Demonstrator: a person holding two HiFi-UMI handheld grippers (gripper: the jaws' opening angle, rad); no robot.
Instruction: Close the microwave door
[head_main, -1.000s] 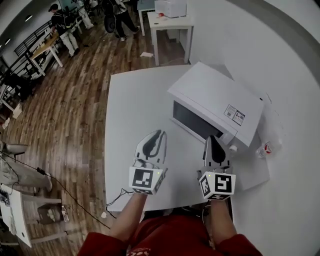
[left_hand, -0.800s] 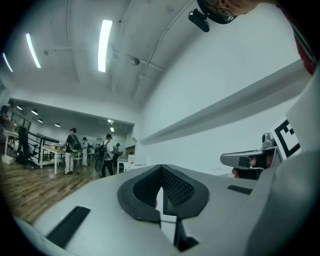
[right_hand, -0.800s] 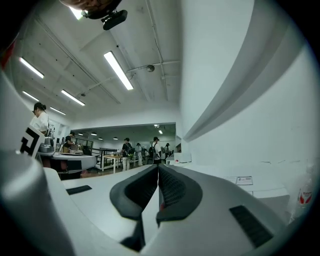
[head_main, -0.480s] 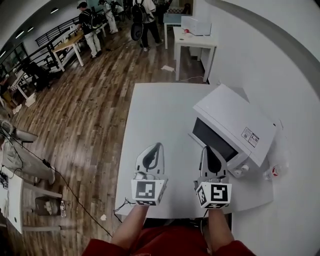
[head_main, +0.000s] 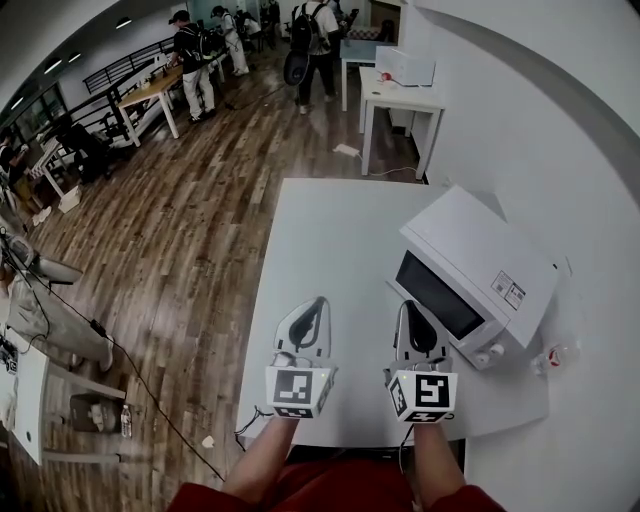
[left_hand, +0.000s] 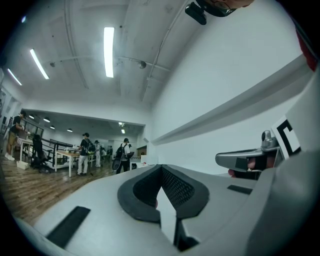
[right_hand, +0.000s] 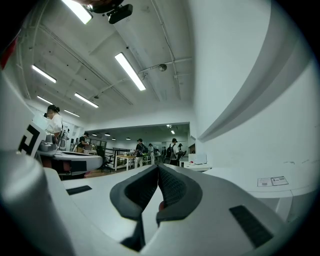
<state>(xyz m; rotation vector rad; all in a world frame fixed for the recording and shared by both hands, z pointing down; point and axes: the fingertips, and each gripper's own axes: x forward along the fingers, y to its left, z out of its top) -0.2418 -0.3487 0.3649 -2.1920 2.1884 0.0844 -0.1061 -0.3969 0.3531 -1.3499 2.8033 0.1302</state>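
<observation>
The right gripper (right_hand: 158, 167) is pointing level with its dark-padded jaws pressing together on nothing, while to its right a white microwave (right_hand: 250, 181) is showing a label, to its left the left gripper (right_hand: 70, 161) is hovering, and beyond it people (right_hand: 172, 150) are standing.

an open-plan office: wood floor (head_main: 180, 230), white desks (head_main: 395, 98), people (head_main: 190, 48) with backpacks, strip lights (right_hand: 130, 71).
</observation>
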